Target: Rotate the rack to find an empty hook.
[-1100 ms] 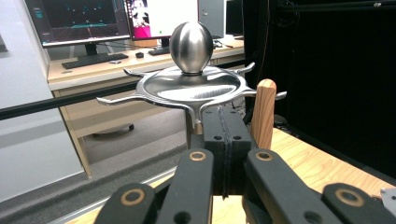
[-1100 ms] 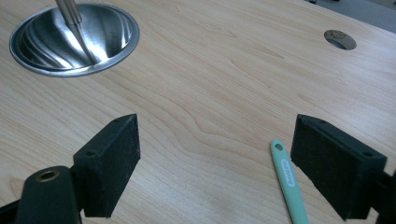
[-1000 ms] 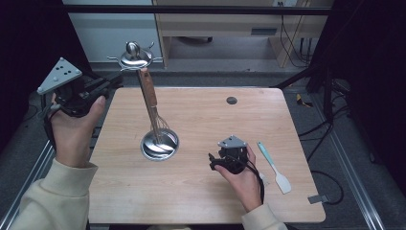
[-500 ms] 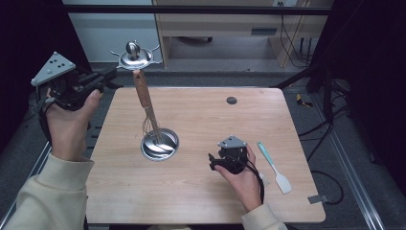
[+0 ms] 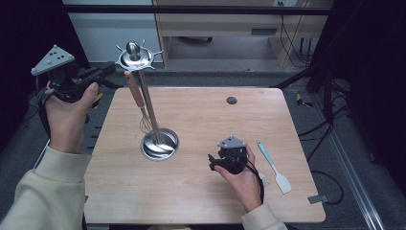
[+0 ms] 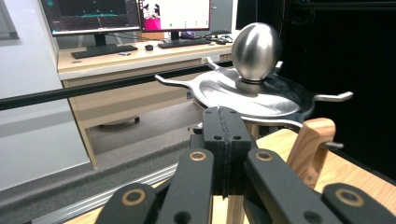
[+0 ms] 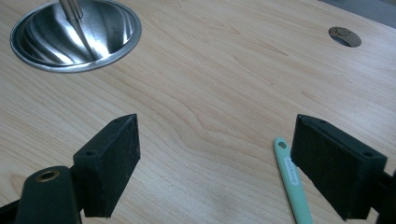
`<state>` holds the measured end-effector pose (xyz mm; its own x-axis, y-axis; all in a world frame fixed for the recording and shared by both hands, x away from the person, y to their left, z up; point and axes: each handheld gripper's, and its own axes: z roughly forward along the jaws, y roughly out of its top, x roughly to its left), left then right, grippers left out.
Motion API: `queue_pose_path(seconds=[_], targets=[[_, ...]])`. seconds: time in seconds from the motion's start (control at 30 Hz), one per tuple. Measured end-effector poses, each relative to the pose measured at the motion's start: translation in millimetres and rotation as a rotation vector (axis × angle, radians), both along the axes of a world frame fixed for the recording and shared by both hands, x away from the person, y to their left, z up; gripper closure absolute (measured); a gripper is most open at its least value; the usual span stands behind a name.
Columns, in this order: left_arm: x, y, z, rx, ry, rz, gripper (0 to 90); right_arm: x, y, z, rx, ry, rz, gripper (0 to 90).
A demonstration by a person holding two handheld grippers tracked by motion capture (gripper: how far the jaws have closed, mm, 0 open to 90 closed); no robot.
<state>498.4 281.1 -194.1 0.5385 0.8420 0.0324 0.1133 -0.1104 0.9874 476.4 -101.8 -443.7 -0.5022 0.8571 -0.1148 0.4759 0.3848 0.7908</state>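
A steel utensil stand has its round base on the wooden table and a hooked top disc under a ball knob. A whisk with a wooden handle hangs from one hook beside the pole; the handle's top appears just right of my left jaws. My left gripper is held in the air left of the disc, shut, with nothing between its jaws. My right gripper rests low over the table, open and empty. A teal-handled spatula lies right of it.
A small round hole sits in the tabletop at the back. The spatula's handle lies near my right gripper's right jaw. Desks with monitors stand beyond the table. Cables run along the floor on the right.
My left hand has drawn back a little to the left and up, away from the stand. The hanging whisk has swung slightly. The right hand has stayed put.
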Motion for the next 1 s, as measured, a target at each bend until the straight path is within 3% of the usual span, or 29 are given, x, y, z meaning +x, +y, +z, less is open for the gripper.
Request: queue_pose_path(seconds=[0.3,0.63,1.0], targets=[[11.1,4.7,-0.6,-0.012,0.016,-0.010,90.0,-0.1,-0.2,0.0,0.000,0.003,0.000,16.1],[22.8,7.6,0.2,-0.001,-0.003,-0.029,90.0,-0.2,-0.3,-0.5,0.001,0.005,0.000,16.1],[9.9,15.0,-6.0,0.003,-0.010,-0.019,90.0,-0.7,-2.6,7.8,0.010,-0.006,0.002,18.3]])
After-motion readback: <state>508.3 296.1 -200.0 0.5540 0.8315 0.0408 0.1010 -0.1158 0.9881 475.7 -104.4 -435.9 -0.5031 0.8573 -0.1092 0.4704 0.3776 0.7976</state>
